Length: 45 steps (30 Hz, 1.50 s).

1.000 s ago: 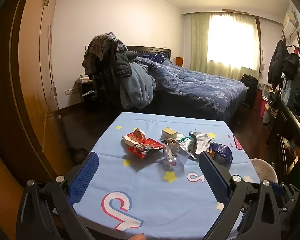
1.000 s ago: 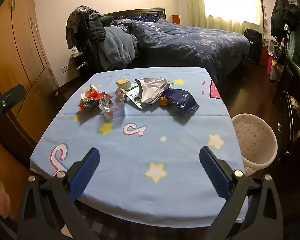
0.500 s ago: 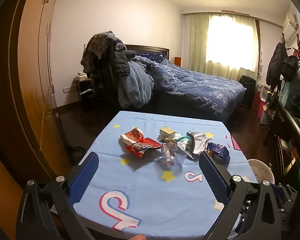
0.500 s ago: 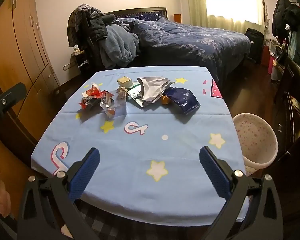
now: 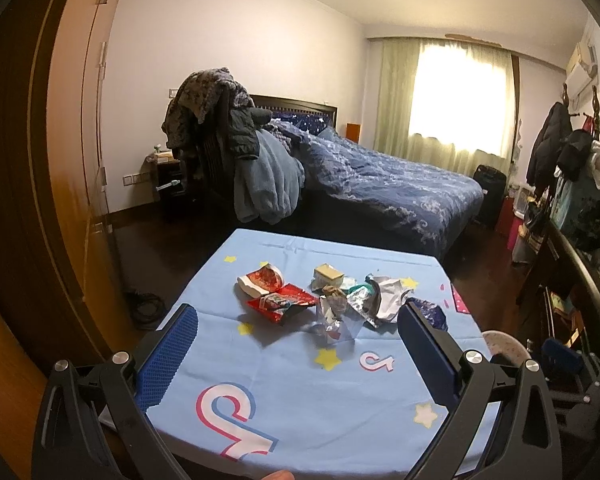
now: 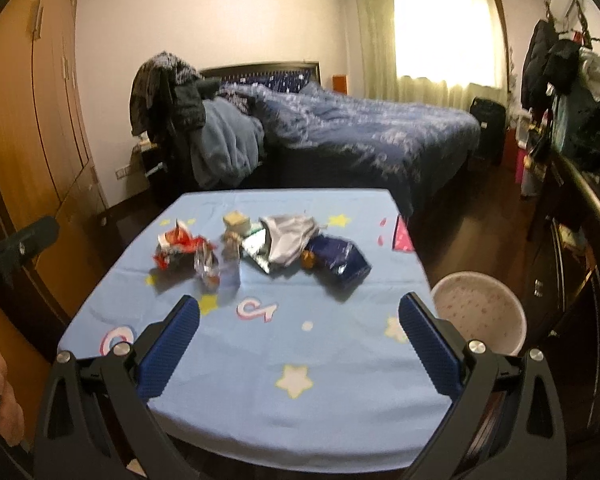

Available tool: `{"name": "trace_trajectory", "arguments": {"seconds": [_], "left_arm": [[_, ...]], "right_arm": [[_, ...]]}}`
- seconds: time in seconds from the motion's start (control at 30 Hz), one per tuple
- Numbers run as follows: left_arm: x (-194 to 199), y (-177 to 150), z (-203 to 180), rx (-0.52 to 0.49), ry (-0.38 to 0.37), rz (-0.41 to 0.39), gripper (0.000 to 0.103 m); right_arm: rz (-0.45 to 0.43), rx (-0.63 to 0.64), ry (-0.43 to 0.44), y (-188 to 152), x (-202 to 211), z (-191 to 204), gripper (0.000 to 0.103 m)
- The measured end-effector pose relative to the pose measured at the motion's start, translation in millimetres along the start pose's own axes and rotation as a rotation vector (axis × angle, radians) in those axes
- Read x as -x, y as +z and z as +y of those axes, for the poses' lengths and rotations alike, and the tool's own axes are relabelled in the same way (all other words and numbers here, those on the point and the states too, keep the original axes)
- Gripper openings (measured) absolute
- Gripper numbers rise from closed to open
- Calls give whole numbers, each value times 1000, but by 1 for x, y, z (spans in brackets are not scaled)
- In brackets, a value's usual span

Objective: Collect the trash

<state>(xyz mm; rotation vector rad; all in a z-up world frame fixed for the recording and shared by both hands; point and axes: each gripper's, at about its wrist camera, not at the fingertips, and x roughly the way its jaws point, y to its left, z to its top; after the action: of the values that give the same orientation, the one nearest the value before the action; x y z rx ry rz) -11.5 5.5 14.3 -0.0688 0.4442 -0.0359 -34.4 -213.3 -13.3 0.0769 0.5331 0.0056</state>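
My left hand-held gripper (image 5: pixel 298 344) hangs above the near edge of the surface (image 5: pixel 300 400), its two blue-padded fingers spread wide apart with nothing between them. My right hand-held gripper (image 6: pixel 299 332) is the same: fingers wide apart, empty, held over the near part of the light blue cloth with its stars and looped logos. The trash sits well ahead of both grippers, gathered in a loose cluster toward the far half of the surface. Ahead and slightly left of my left gripper lies a red wrapper (image 5: pixel 280 300) with a curled white-and-red packet (image 5: pixel 260 280) just behind it. Straight ahead is a crumpled clear-and-silver wrapper (image 5: pixel 334 316), and beyond that a small yellowish box (image 5: pixel 329 274). Further right a crumpled silver bag (image 5: pixel 386 298) rests against a green-and-white packet (image 5: pixel 358 294). From my right gripper, a dark blue bag (image 6: pixel 340 258) lies ahead and a little right, touching the silver bag's edge, with a small orange bit (image 6: pixel 308 258) tucked between them. Off the surface, just beside my right gripper's right finger and lower down, stands a pale round bin (image 6: pixel 480 312) with a speckled inside. A bed (image 5: pixel 380 188) with a dark blue cover fills the room beyond the surface.
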Motion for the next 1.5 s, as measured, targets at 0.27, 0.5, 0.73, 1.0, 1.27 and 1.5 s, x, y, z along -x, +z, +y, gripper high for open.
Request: {"name": "trace_trajectory", "arguments": {"seconds": [0.27,0.5,0.73,1.0,1.27,1.5], "left_arm": [[5,3,1,-10,49,-14,99],[2,4,3,14,-6,6,99],[-1,2,3,4,17,12,99],[-12,-2,5,10,33,41,99],[-16,-3,9,17,34,57,99],[-18,-7,10,9,31,66,99]], "right_arm": [[-71,-13,14,20,22,-5,100],[-78,-15,17,21,26,-6,100],[-62,-13,21,19,26,-7,100],[-34,-16,21,15,18,-8,100],[-22,-13,23,13,14,-9,100],[-9,-5,29,9,9,-5,100]]}}
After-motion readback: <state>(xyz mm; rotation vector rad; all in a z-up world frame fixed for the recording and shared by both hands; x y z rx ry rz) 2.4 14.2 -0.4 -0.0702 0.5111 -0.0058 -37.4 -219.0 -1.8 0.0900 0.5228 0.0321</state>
